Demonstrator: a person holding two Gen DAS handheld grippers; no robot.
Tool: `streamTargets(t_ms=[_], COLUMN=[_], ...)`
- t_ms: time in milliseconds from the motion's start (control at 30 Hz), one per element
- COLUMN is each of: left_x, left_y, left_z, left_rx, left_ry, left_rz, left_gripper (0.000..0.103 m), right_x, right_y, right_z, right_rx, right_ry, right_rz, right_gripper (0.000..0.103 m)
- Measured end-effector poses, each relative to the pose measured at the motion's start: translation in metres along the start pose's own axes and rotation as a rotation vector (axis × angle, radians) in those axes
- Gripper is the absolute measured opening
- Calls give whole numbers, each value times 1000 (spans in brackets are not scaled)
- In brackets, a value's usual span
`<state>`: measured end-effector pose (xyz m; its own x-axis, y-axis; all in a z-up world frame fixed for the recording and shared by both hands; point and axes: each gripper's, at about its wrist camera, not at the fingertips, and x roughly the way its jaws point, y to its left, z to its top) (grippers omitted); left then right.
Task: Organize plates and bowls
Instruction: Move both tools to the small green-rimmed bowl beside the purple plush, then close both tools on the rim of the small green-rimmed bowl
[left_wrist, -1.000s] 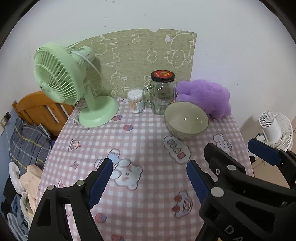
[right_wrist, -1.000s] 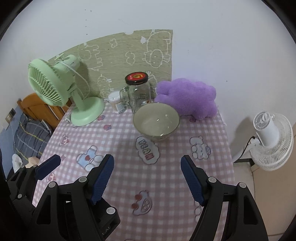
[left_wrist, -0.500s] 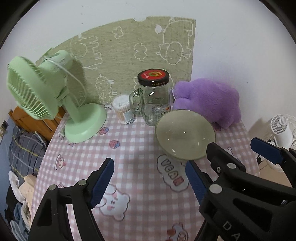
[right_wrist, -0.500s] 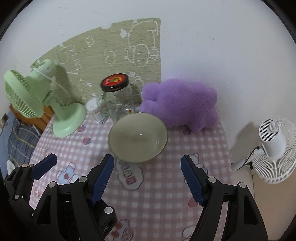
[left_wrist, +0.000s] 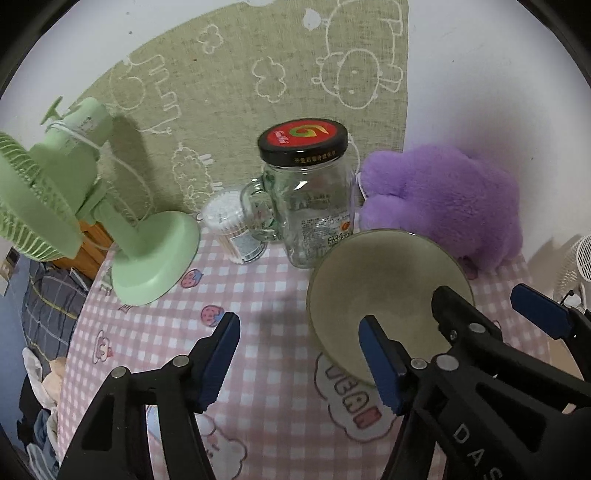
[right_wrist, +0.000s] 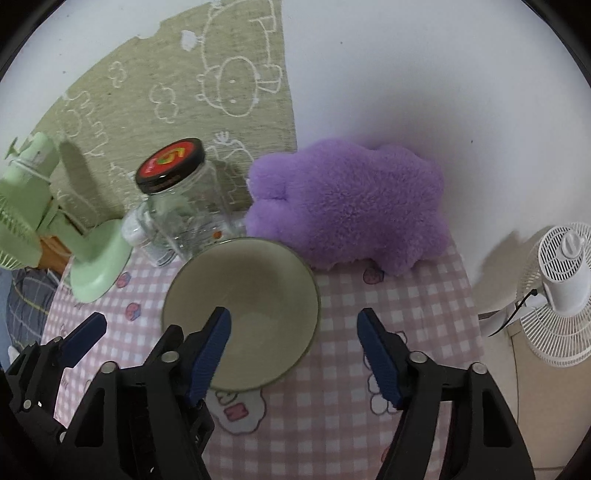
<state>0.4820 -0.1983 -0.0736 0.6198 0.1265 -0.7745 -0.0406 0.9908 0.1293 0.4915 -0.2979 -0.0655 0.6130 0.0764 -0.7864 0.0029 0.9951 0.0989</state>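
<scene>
A pale olive-green bowl (left_wrist: 388, 284) stands empty on the pink checked tablecloth, in front of a glass jar and a purple plush. It also shows in the right wrist view (right_wrist: 255, 295). My left gripper (left_wrist: 299, 354) is open, its right finger over the bowl's near left rim and its left finger over bare cloth. My right gripper (right_wrist: 293, 350) is open, its left finger over the bowl's inside and its right finger outside the right rim. Both grippers are empty. No plates are in view.
A glass jar with a black and red lid (left_wrist: 308, 195) and a cotton-swab tub (left_wrist: 232, 229) stand behind the bowl. A green desk fan (left_wrist: 74, 206) is at left, a purple plush (right_wrist: 347, 206) at back right. A white floor fan (right_wrist: 561, 291) stands beyond the table's right edge.
Both grippers have moved forward toward the bowl, which now looks much larger and lies between their fingers. Both stay open.
</scene>
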Motion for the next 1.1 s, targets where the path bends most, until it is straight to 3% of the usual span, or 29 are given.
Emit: streamTargets(t_ms=[533, 600, 767, 1100], left_x=[50, 55, 66, 57], left_y=[-12, -13, -13, -10], left_z=[5, 5, 3, -3], left_rx=[10, 14, -6, -17], left_ry=[62, 70, 100, 106], left_rz=[-25, -26, -57, -64], left_gripper=[31, 28, 21, 16], right_x=[53, 57, 71, 67], right_y=[-11, -12, -11, -14], right_z=[3, 3, 3, 1], right_rx=[33, 38, 35, 2], right_ry=[51, 57, 78, 64], right_rz=[-18, -15, 7, 4], right_gripper=[41, 30, 17, 16])
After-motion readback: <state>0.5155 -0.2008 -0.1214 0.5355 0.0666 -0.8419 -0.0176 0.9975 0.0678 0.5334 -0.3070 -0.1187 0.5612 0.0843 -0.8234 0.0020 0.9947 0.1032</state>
